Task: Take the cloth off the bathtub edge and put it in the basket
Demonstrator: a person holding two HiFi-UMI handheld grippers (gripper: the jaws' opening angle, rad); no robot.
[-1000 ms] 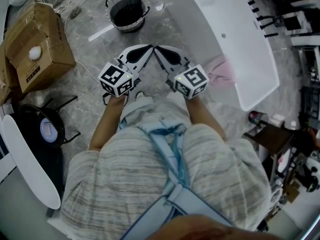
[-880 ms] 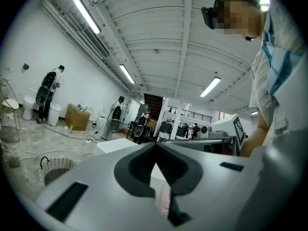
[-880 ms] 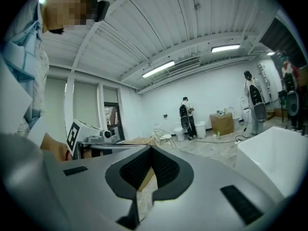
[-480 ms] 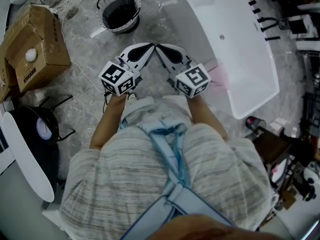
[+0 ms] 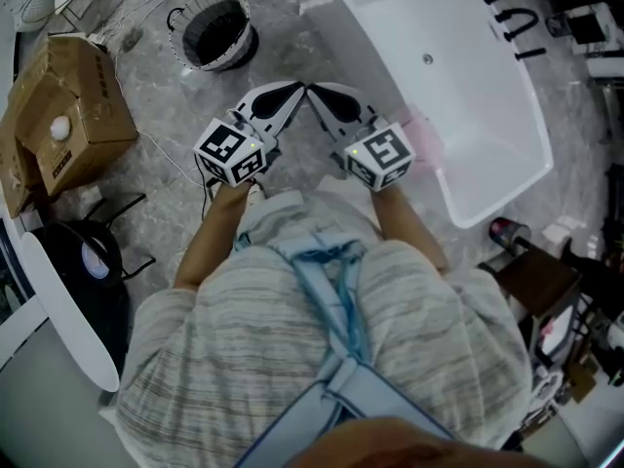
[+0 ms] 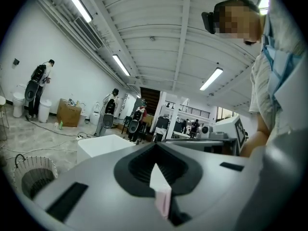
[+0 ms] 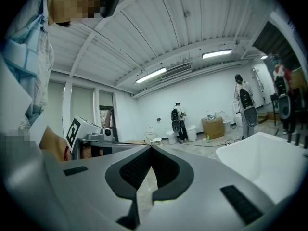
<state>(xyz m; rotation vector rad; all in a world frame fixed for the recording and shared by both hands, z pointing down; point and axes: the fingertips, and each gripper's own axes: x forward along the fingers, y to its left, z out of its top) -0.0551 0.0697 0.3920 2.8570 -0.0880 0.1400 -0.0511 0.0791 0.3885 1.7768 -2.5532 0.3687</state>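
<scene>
A pink cloth hangs over the near edge of the white bathtub, partly hidden behind my right gripper's marker cube. The round basket with a dark inside stands on the marble floor at upper left, and also low left in the left gripper view. My left gripper and right gripper are held side by side at chest height, tips nearly touching. Both are shut with nothing in them. In the left gripper view a sliver of pink shows through the slot behind the tips. The right gripper view has the bathtub at right.
A cardboard box sits at left, with a black stand and a white oval board below it. Cables trail over the floor. A dark bottle stands by the tub's near end. Other people stand far off.
The person has walked on: the tub has swung round and the basket and box have slid toward upper left in the head view. Both grippers stay shut and held together.
</scene>
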